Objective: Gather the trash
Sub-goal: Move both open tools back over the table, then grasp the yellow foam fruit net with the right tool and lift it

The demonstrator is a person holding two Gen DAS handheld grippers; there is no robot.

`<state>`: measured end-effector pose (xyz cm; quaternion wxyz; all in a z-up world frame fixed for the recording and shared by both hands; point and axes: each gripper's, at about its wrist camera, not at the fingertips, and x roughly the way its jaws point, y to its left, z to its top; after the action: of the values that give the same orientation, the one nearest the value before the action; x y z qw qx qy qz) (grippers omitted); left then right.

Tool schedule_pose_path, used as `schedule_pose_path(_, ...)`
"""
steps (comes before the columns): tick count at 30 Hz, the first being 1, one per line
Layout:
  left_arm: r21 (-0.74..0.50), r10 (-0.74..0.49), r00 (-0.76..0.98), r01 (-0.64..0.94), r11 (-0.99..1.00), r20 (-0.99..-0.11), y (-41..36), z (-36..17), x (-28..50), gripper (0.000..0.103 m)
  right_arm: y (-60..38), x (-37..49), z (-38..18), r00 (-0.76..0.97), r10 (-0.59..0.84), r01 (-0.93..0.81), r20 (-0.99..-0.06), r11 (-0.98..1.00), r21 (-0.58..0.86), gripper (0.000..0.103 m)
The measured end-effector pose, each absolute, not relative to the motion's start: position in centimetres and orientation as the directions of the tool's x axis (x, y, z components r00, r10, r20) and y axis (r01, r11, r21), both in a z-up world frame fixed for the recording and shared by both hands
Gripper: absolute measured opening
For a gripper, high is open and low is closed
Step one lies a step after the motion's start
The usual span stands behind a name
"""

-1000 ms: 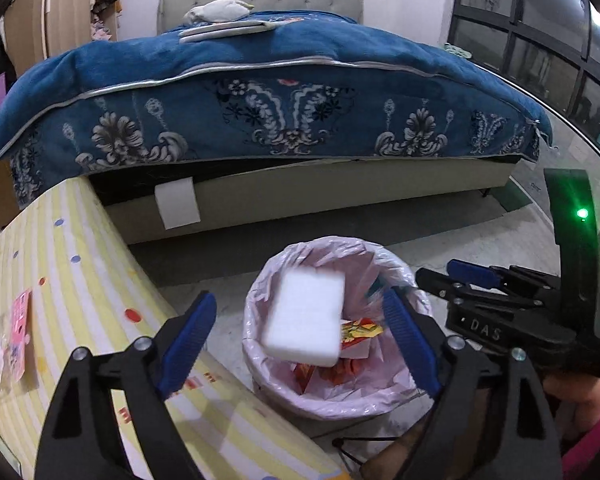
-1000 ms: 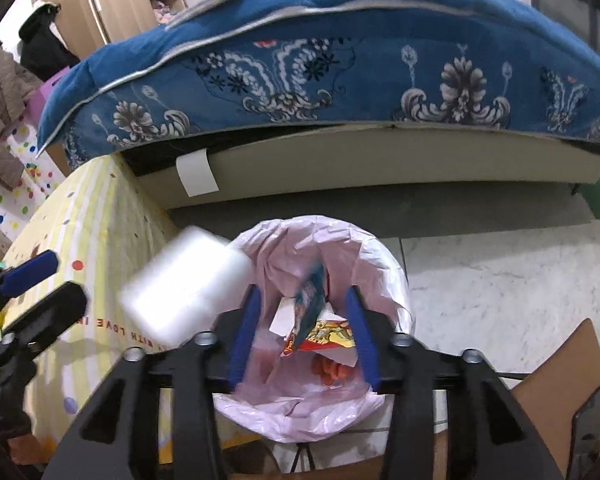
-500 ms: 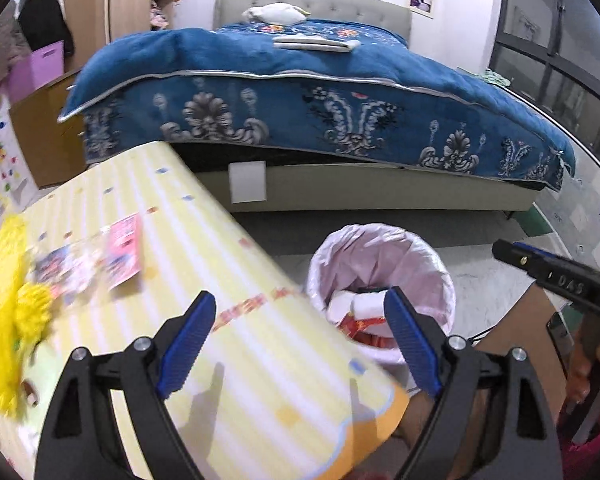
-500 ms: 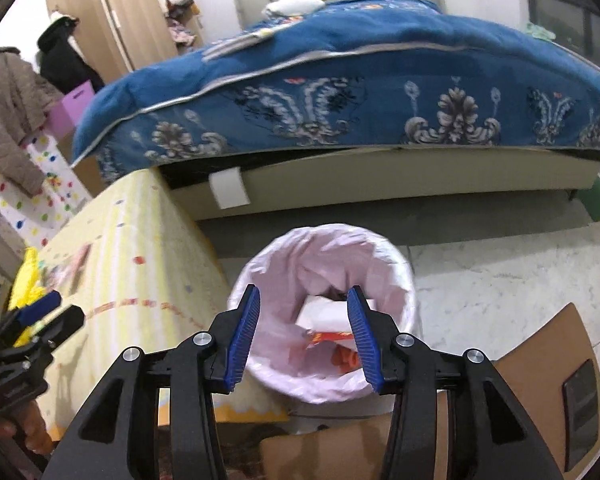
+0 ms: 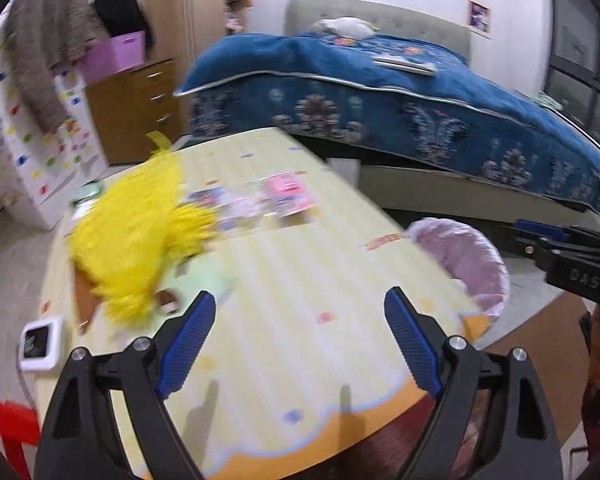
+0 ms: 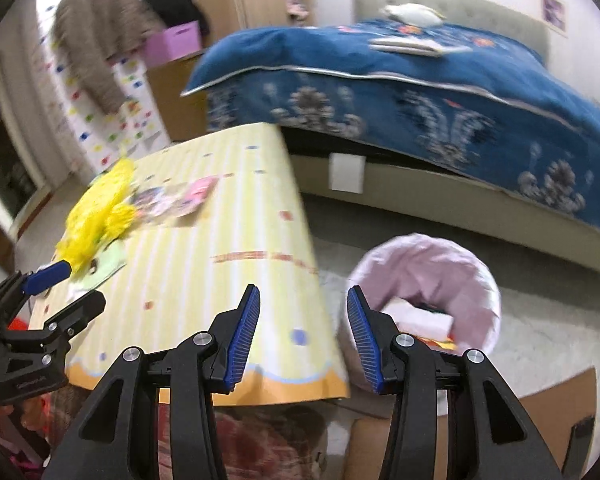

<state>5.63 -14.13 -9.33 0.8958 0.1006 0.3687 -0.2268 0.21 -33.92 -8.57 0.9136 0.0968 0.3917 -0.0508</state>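
Both grippers are seen with their jaws spread apart and nothing held between them. The left gripper is held above the yellow striped counter, its blue pads wide open. Ahead of it and to its left, a fuzzy yellow item lies on the counter, blurred, with colourful wrappers just beyond it. A small white device is seen at the counter's near left edge. To the right of this gripper, past the counter's edge, the trash bin lined with a pink bag stands on the floor.

The right gripper is held over the counter's right edge, its jaws more narrowly parted. Just to its right and ahead, white and red trash is seen inside the bin. Beyond the bin a bed with a blue patterned blanket is seen. Cardboard lies on the floor below the bin
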Motion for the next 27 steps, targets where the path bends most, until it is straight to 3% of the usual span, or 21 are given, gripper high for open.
schedule_pose_path(5, 0.019, -0.241, 0.680, 0.351, 0.936, -0.692, -9.0, -8.9, 6.8, 0.088, -29.9, 2.2, -7.8, 0.685, 0.031, 0.073, -0.728, 0.991, 0.111, 0.047)
schedule_pose_path(8, 0.034, -0.181, 0.711, 0.276, 0.960, -0.680, -5.9, -8.5, 7.5, 0.089, -27.6, 3.6, -7.3, 0.685, 0.055, 0.023, -0.727, 0.995, 0.097, 0.055)
schedule_pose_path(13, 0.032, -0.098, 0.736, 0.160, 0.987, -0.670, -0.5, -8.0, 8.6, 0.090, -24.0, 5.9, -6.6, 0.685, 0.096, -0.054, -0.722, 0.995, 0.081, 0.057)
schedule_pose_path(17, 0.019, -0.067, 0.740, 0.107, 0.994, -0.670, 2.5, -8.1, 9.4, 0.090, -21.2, 8.0, -6.5, 0.682, 0.144, -0.120, -0.717, 0.989, 0.084, 0.058)
schedule_pose_path(21, 0.025, -0.044, 0.741, 0.081, 0.996, -0.670, 3.9, -8.1, 10.5, 0.090, -18.8, 10.8, -7.0, 0.679, 0.170, -0.164, -0.714, 0.983, 0.078, 0.075)
schedule_pose_path(27, 0.046, -0.019, 0.746, 0.066, 0.997, -0.666, 4.6, -7.9, 12.6, 0.090, -16.2, 16.1, -8.6, 0.641, 0.233, -0.203, -0.731, 0.970, 0.131, 0.076)
